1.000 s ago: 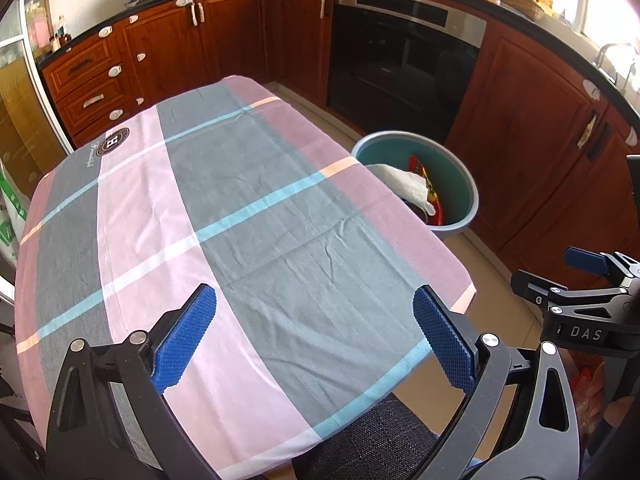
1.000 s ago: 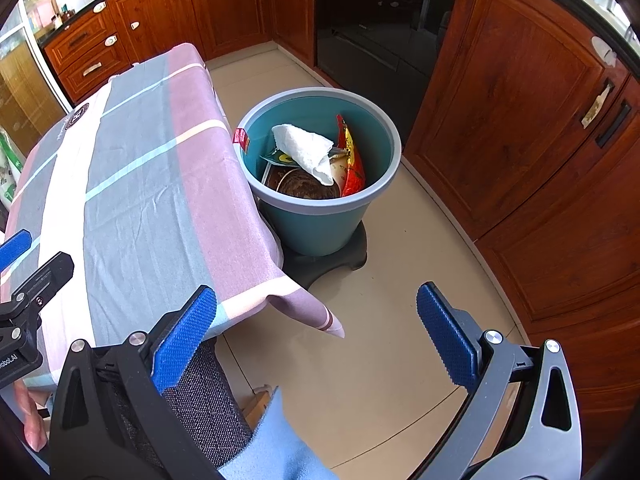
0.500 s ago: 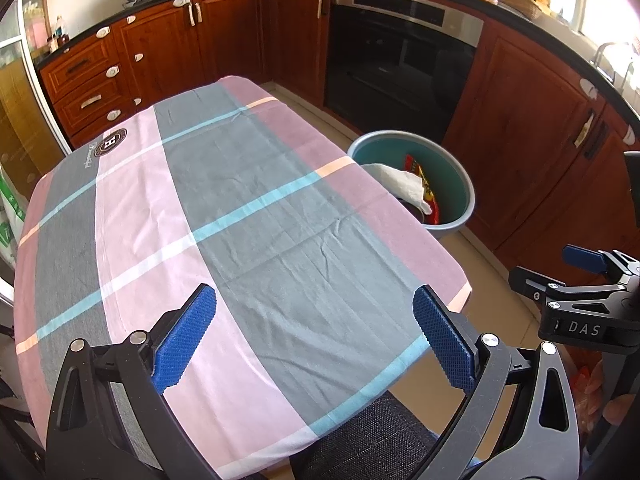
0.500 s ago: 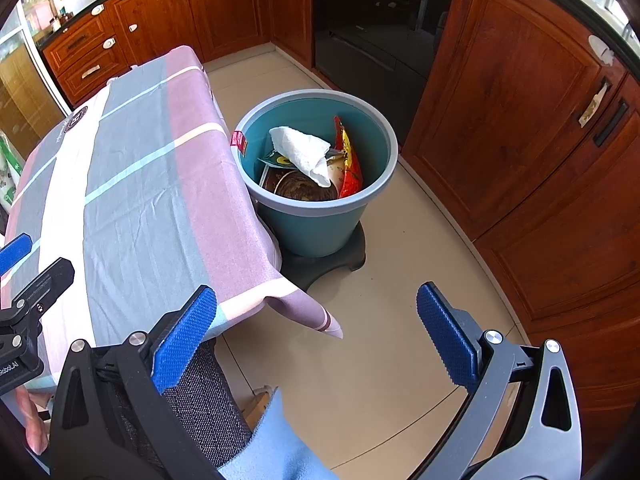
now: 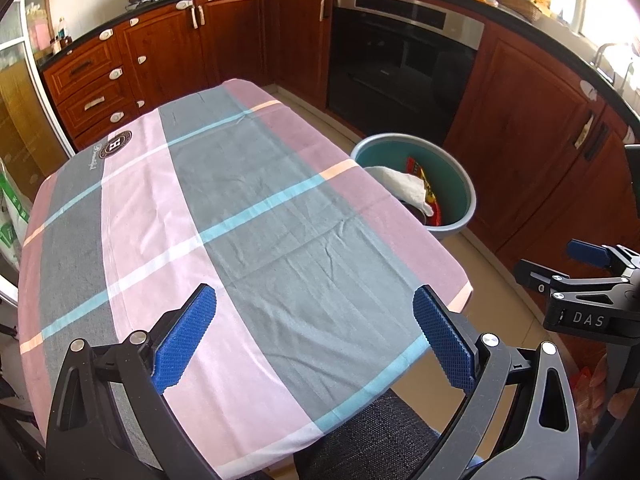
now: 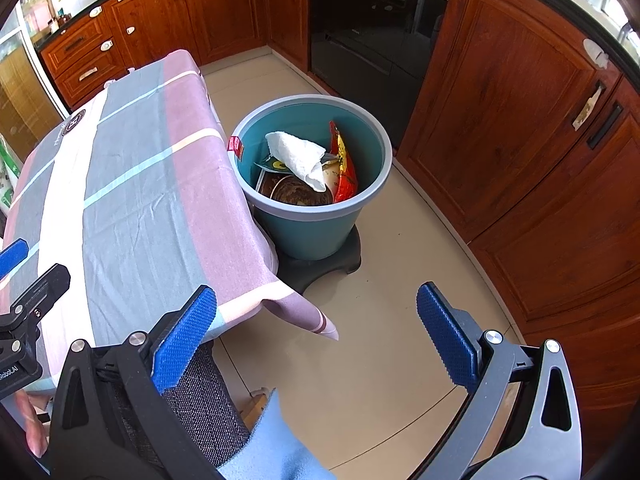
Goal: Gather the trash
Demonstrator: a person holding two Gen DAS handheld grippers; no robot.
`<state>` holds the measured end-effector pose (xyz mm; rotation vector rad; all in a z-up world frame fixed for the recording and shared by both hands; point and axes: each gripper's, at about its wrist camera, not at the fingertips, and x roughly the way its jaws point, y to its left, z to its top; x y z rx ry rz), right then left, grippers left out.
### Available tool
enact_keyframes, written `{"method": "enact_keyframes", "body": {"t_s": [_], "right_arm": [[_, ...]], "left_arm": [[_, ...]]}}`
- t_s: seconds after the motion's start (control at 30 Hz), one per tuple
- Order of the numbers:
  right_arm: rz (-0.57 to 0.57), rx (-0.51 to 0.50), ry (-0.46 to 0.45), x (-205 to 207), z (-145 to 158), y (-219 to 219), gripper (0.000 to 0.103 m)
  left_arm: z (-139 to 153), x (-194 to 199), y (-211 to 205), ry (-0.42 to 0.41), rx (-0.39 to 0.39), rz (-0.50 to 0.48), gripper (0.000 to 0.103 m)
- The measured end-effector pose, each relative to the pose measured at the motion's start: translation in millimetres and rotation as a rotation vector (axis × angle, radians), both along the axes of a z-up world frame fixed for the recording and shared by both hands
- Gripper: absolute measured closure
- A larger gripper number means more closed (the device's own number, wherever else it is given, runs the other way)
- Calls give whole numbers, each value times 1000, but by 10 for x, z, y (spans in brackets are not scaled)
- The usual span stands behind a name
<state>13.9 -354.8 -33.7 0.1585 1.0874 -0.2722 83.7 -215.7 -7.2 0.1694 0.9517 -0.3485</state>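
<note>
beyond right tool (image 6: 316, 340) | trash bin (image 6: 320, 232) holds trash | tool agape

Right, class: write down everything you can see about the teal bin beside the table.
The teal bin is a round, tapered bucket, seemingly plastic, with a paler rim and a red sticker near the lip. It stands upright on a black base on the tiled floor, close against the table's hanging cloth. Inside lie a crumpled white tissue, a red snack wrapper and other packaging.

table (image 5: 460, 296) under checked tablecloth (image 5: 248, 240)
</note>
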Motion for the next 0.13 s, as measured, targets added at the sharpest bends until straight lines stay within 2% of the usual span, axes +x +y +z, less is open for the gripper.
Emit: {"method": "enact_keyframes", "body": {"t_s": [0.13], "right_arm": [[4, -6, 1, 8, 21, 9, 7]], "left_arm": [[-6, -7, 22, 11, -3, -4, 4]]}}
